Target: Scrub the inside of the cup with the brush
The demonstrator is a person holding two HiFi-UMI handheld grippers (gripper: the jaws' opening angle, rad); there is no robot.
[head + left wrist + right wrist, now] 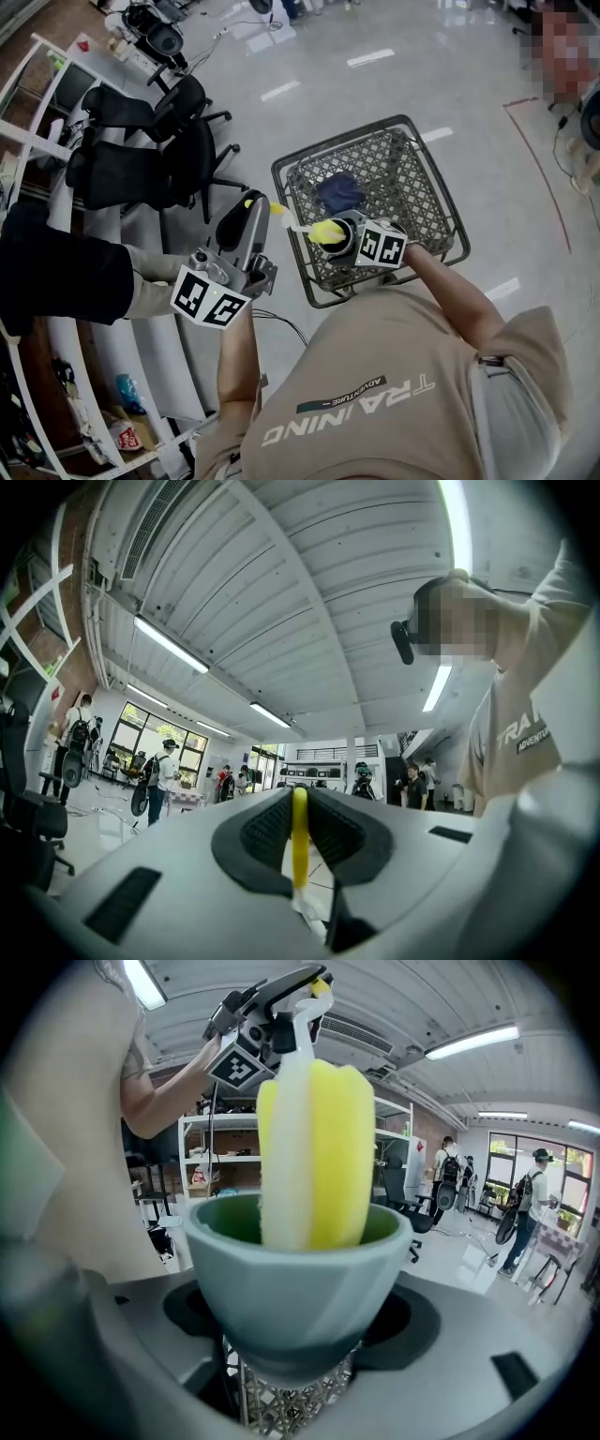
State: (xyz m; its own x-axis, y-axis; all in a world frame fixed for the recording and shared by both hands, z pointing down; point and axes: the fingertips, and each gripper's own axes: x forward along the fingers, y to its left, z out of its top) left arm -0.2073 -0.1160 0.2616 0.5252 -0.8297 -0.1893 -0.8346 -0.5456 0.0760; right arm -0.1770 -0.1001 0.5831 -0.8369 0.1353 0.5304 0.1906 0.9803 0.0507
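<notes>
Large, bright workshop hall with a glossy pale floor (394,84) and a white ribbed ceiling (281,583).
The floor reflects the lights and carries a thin red line (539,180). Black office chairs (141,169) stand beside white shelving (19,94) on the left, with a metal mesh basket (433,187) near them. Long strip lights (173,646) run along the ceiling, and tall dark-framed windows (141,722) fill the far wall.

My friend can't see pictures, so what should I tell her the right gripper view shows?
A pale grey-green cup is clamped in the grey jaws of the right gripper, with a brush's fat yellow-and-white sponge head pushed inside it. Above, the left gripper holds the brush handle, and a silver wire mesh basket shows below the cup.
</notes>
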